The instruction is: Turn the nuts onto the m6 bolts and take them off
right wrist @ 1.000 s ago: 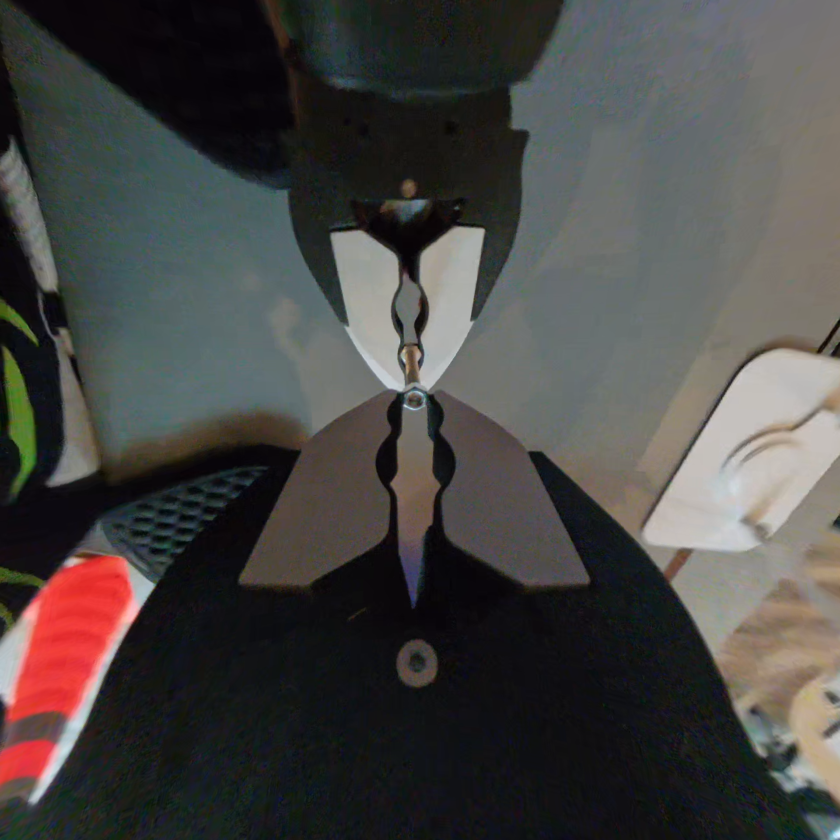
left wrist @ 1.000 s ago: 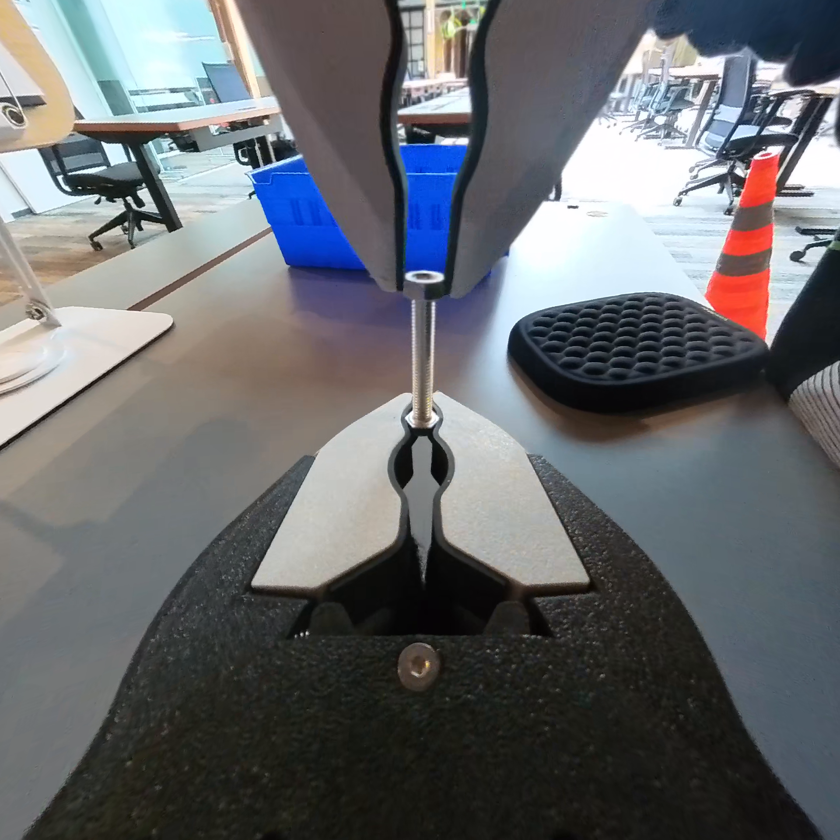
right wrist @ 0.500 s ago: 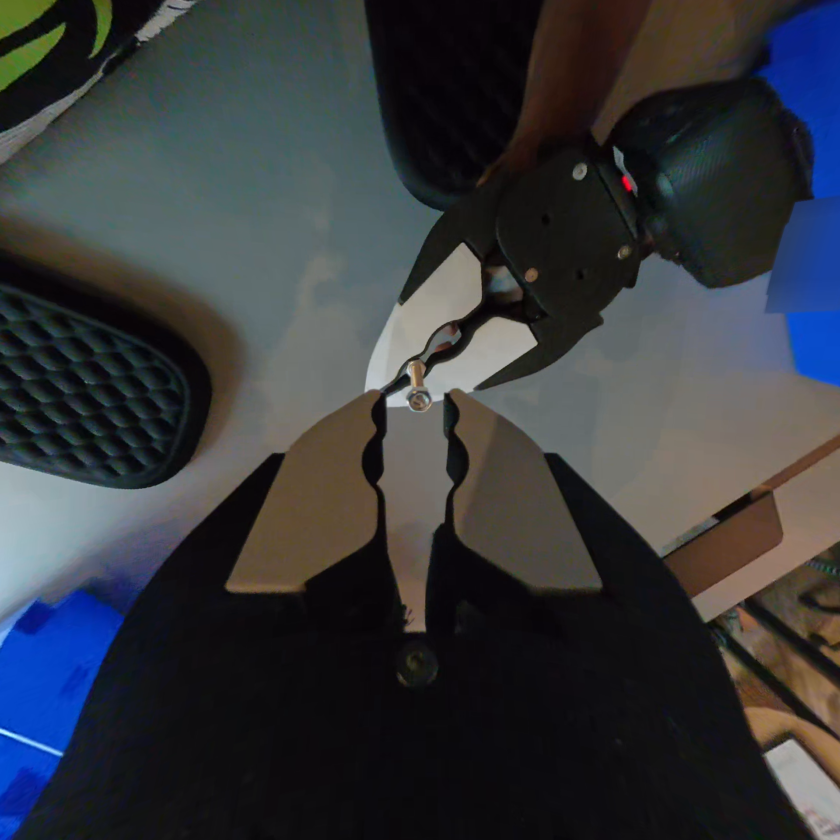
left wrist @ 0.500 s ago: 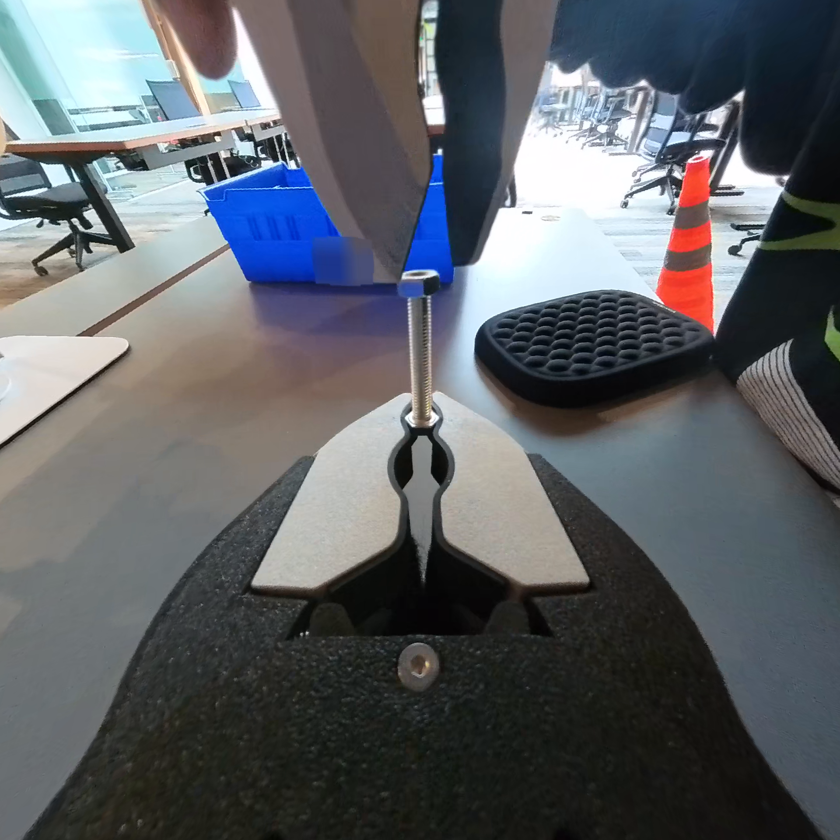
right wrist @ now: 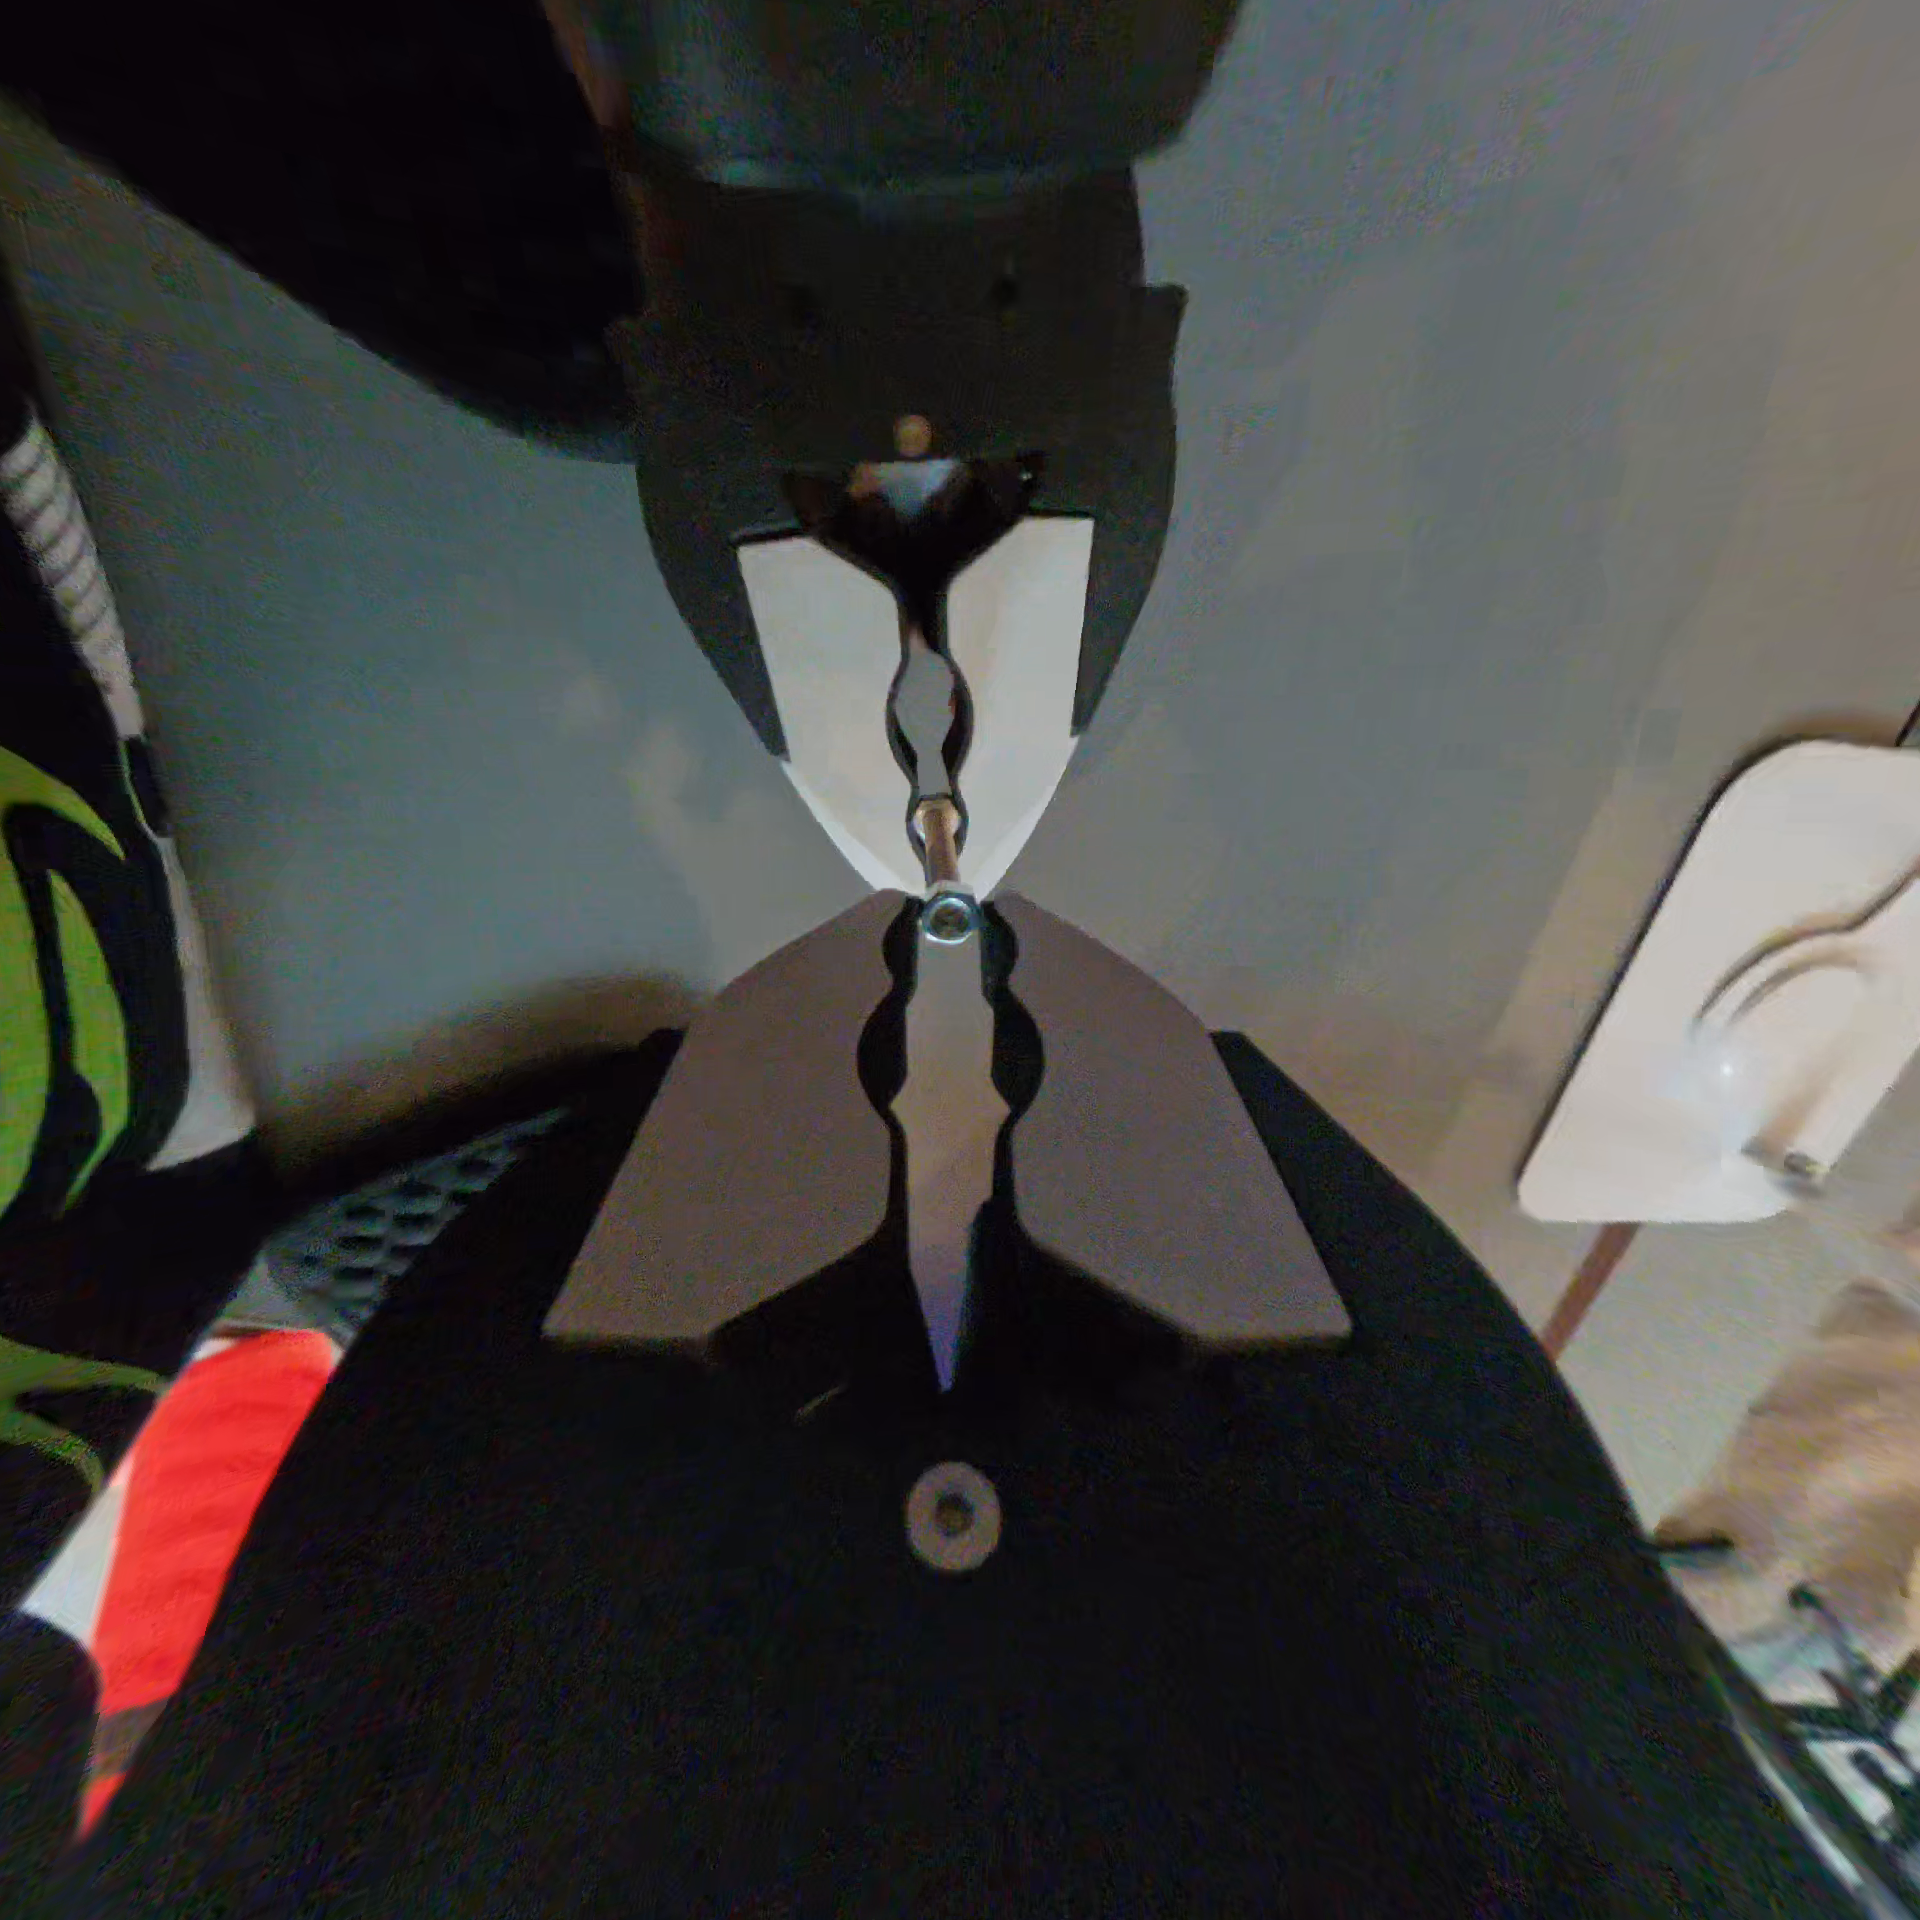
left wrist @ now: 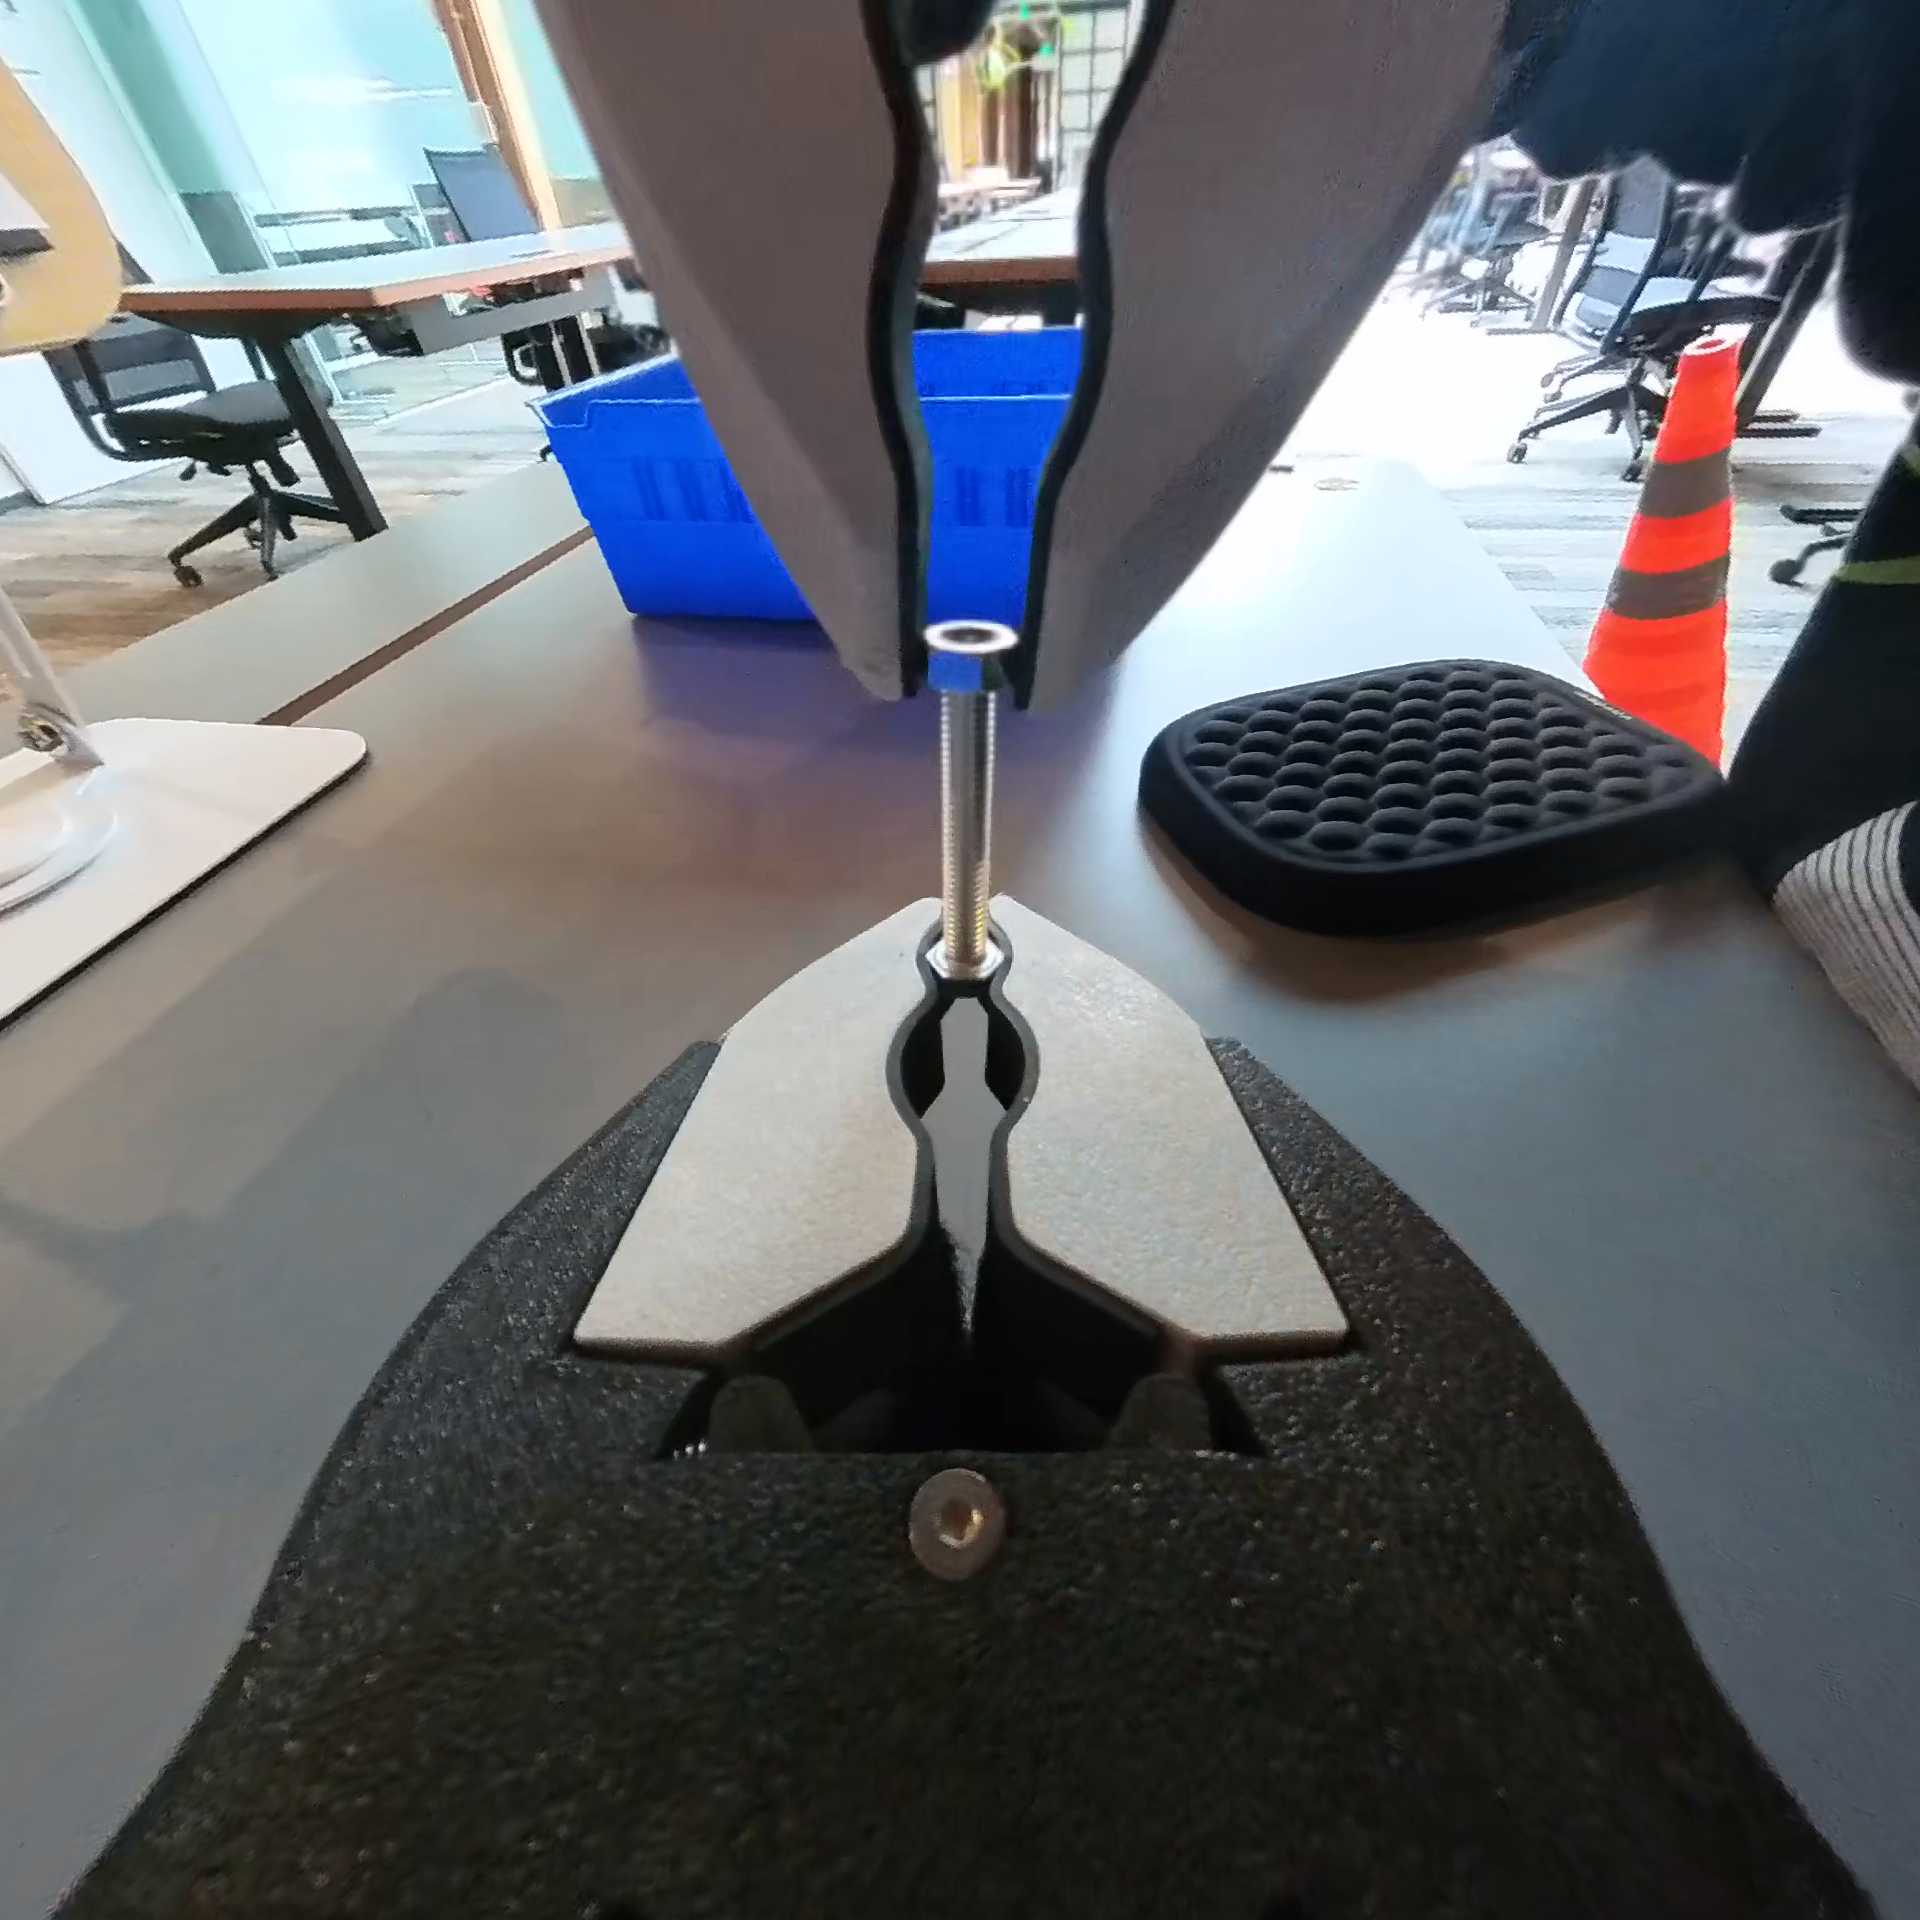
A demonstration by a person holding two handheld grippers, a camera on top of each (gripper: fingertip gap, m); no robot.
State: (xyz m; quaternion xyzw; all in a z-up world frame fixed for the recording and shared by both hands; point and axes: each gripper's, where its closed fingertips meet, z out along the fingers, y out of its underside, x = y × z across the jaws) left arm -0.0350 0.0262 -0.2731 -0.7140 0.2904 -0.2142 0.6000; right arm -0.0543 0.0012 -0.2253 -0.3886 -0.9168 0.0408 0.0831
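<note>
Starting at the left of the left wrist view, a white stand base (left wrist: 156,800) is resting on the grey surface (left wrist: 416,1039), and a blue bin (left wrist: 665,488) is sitting farther back. In the middle, the left tongs (left wrist: 966,951) are clamping together on a nut (left wrist: 966,961) that is sitting at the lower end of an upright bolt (left wrist: 966,821). Above, the right tongs (left wrist: 966,670) are reaching down from the top and closing on the bolt's socket head (left wrist: 968,655), both pads pressing its sides. The right wrist view is showing the same pairing from above: the right tongs (right wrist: 948,920) are gripping the head (right wrist: 948,920) while the threaded shank is running down into the left tongs (right wrist: 935,821).

To the right, a black honeycomb mat (left wrist: 1423,779) is lying on the surface, with an orange cone (left wrist: 1673,551) standing behind it.

Judging progress, the nut is engaging only the tip of the thread, with nearly the whole shank bare above it. Whether it is starting its way on or nearly coming off, I cannot tell. Either way, turning work is remaining on this bolt. No other bolts or nuts are showing.
</note>
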